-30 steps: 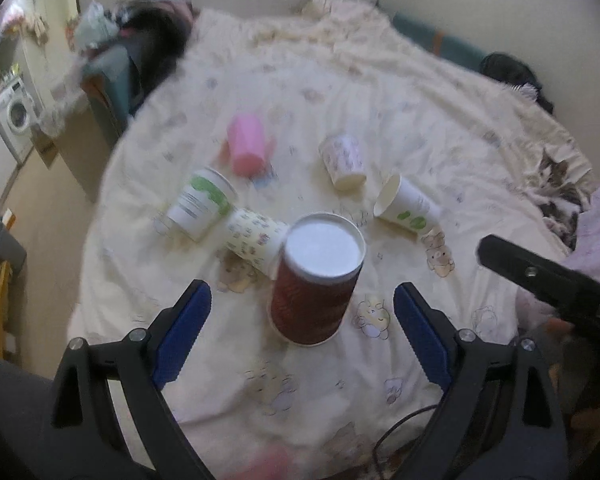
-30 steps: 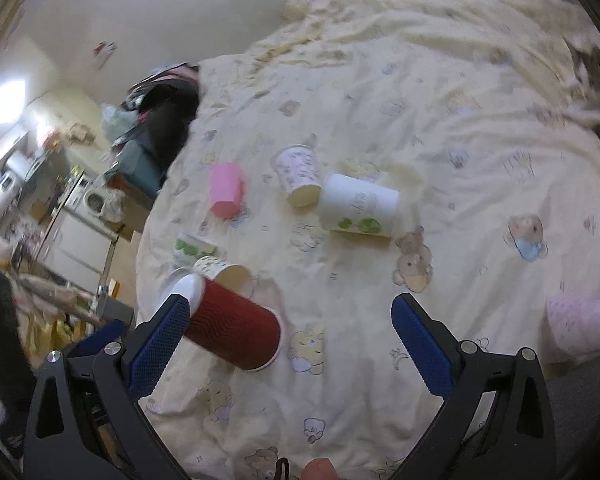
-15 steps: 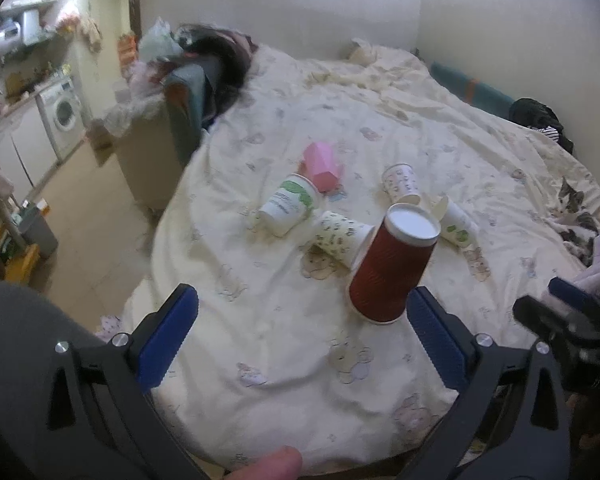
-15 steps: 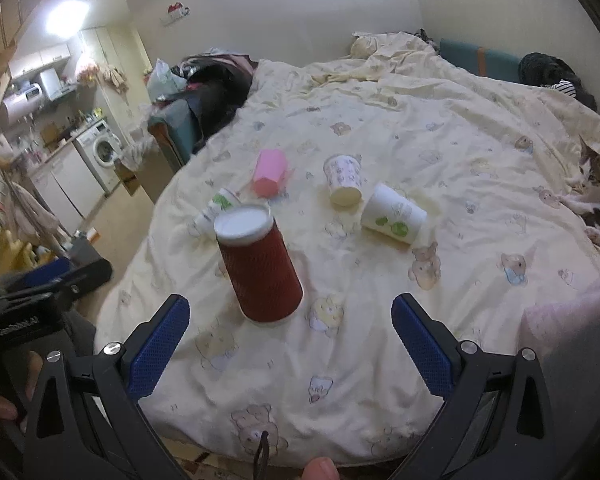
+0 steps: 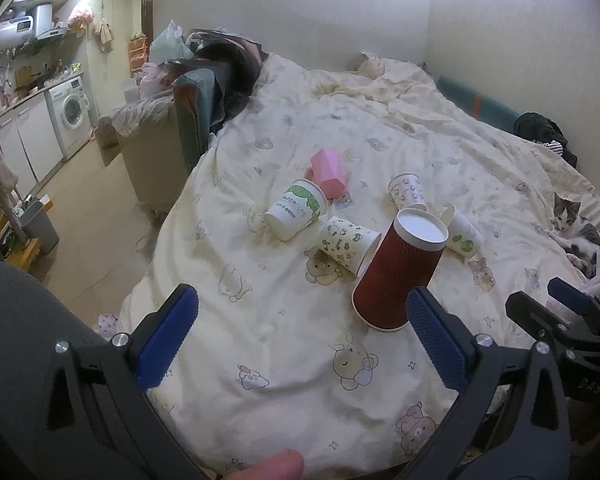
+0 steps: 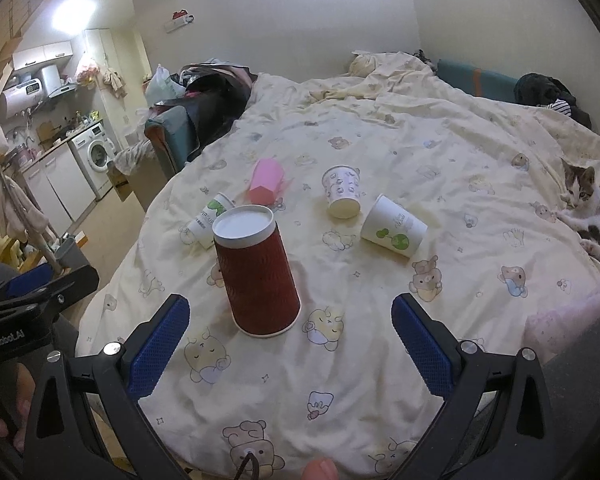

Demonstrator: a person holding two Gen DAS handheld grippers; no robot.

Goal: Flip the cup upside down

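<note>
A dark red ribbed paper cup (image 5: 396,276) (image 6: 256,276) stands upside down on the cream bedspread (image 5: 292,332), white base up, rim on the cloth. My left gripper (image 5: 300,332) is open and empty, held back from the cup, which stands just beyond its right finger. My right gripper (image 6: 290,338) is open and empty, the cup just beyond its left finger. Each gripper shows at the edge of the other's view.
Several other paper cups lie on their sides beyond the red one: a green-print cup (image 5: 296,210), a patterned cup (image 5: 350,244), a pink cup (image 5: 328,170) and two white ones (image 6: 392,226) (image 6: 342,192). A cat (image 6: 592,208) lies at the bed's right edge. An armchair (image 5: 168,120) stands left.
Both grippers have pulled back and up from the bed. The red cup, tilted a second ago, now stands upside down by itself.
</note>
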